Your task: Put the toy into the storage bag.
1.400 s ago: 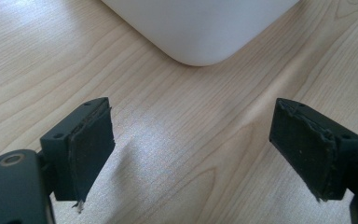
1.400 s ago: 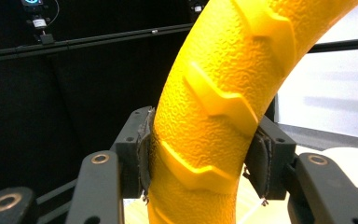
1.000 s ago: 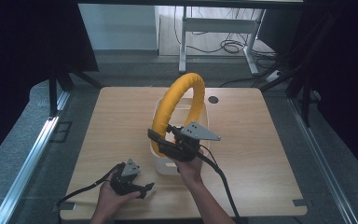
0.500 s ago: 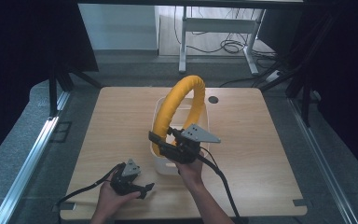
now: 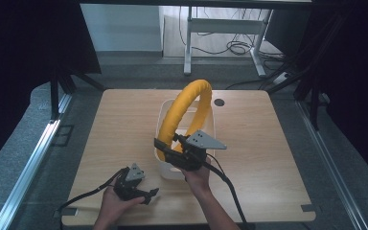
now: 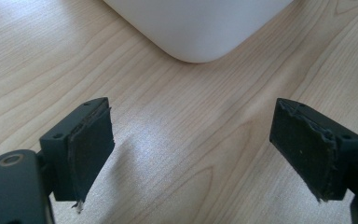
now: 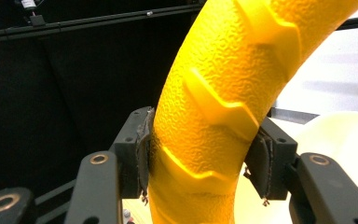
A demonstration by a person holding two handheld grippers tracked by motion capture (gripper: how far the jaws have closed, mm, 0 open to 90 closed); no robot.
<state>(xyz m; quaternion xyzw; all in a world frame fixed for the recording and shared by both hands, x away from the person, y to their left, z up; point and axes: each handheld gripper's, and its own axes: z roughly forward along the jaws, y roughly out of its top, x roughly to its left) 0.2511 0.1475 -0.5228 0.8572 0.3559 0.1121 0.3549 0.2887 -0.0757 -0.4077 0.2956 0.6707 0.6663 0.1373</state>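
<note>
The right tool clamps a yellow ring, upright over the white bin at mid-tabletop. The left tool rests released, near left of the bin.

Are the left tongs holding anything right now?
No: the left tongs stand wide open over bare table, nothing between them.

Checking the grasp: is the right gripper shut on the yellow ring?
Shut on it: both pads press the yellow ring, held upright over the white bin.
</note>
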